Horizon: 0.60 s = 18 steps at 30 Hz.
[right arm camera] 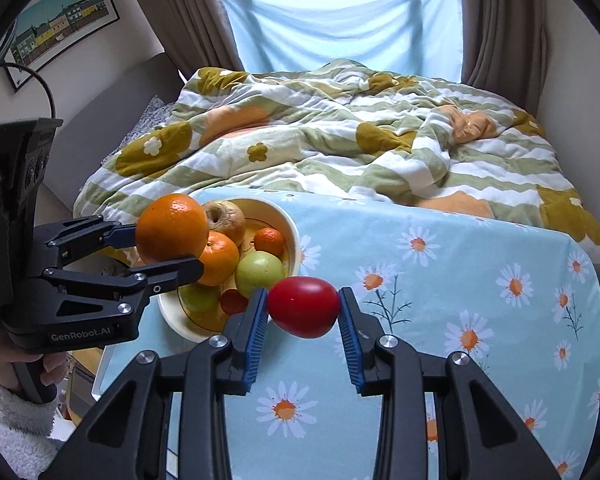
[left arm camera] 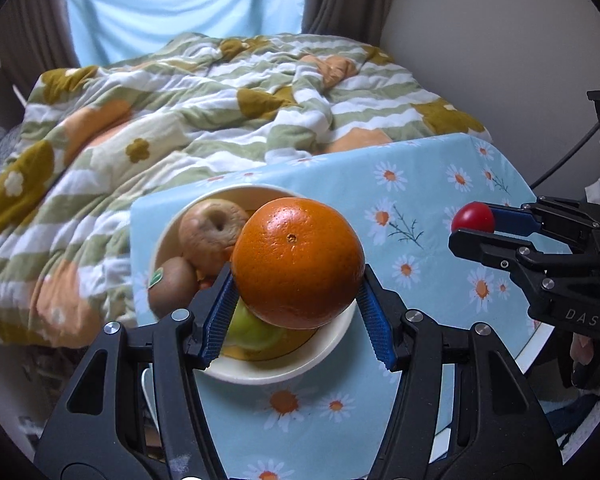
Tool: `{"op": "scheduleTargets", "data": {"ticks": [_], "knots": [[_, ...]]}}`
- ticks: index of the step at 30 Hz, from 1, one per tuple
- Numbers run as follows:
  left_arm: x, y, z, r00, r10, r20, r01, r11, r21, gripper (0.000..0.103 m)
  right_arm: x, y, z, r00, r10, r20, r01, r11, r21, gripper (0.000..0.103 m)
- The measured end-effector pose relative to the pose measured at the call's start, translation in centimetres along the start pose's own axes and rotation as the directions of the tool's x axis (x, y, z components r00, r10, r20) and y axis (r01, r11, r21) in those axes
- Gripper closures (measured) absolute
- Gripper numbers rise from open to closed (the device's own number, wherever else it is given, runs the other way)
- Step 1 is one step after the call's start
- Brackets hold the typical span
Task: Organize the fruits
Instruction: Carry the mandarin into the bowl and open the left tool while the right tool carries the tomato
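Left gripper (left arm camera: 298, 300) clamps a large round orange (left arm camera: 298, 262) above the cream bowl (left arm camera: 332, 346); right gripper (right arm camera: 303, 312) pinches a small red tomato (right arm camera: 303, 306) — either smooth fruit could slip out.

Both wrist views look steeply down, close, sharing the bowl (left arm camera: 256, 376).

Bowl (right arm camera: 294, 236): we find it on the table (right arm camera: 480, 280), at its left end.
Orange (right arm camera: 172, 229): we hold it in the left tool (right arm camera: 166, 250), above the bowl's left rim.
Tomato (right arm camera: 303, 306): we hold it in the right tool (right arm camera: 303, 312), just right of the bowl.
Bed (right arm camera: 340, 132): behind the table.
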<state>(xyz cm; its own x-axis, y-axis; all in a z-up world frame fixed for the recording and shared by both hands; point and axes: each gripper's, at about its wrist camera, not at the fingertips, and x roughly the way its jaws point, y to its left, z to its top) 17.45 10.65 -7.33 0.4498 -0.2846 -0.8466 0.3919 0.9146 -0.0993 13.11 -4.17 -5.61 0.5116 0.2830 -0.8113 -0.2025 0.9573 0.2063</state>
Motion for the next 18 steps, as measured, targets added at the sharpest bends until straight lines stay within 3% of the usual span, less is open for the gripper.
{"op": "scheduleTargets", "data": {"ticks": [9, 18], "knots": [[0.4, 5.2, -4.1, 1.0, 0.027, 0.002, -0.027, 0.993, -0.117, 0.039, 2.3, 2.2, 0.0, 1.0, 0.014, -0.027, -0.014, 1.0, -0.019, 0.07], [3.3, 7.6, -6.5, 1.0, -0.005, -0.003, 0.004, 0.989, -0.148, 0.038, 3.9, 2.4, -0.7, 0.998, -0.024, -0.056, 0.024, 1.0, -0.011, 0.07]]}}
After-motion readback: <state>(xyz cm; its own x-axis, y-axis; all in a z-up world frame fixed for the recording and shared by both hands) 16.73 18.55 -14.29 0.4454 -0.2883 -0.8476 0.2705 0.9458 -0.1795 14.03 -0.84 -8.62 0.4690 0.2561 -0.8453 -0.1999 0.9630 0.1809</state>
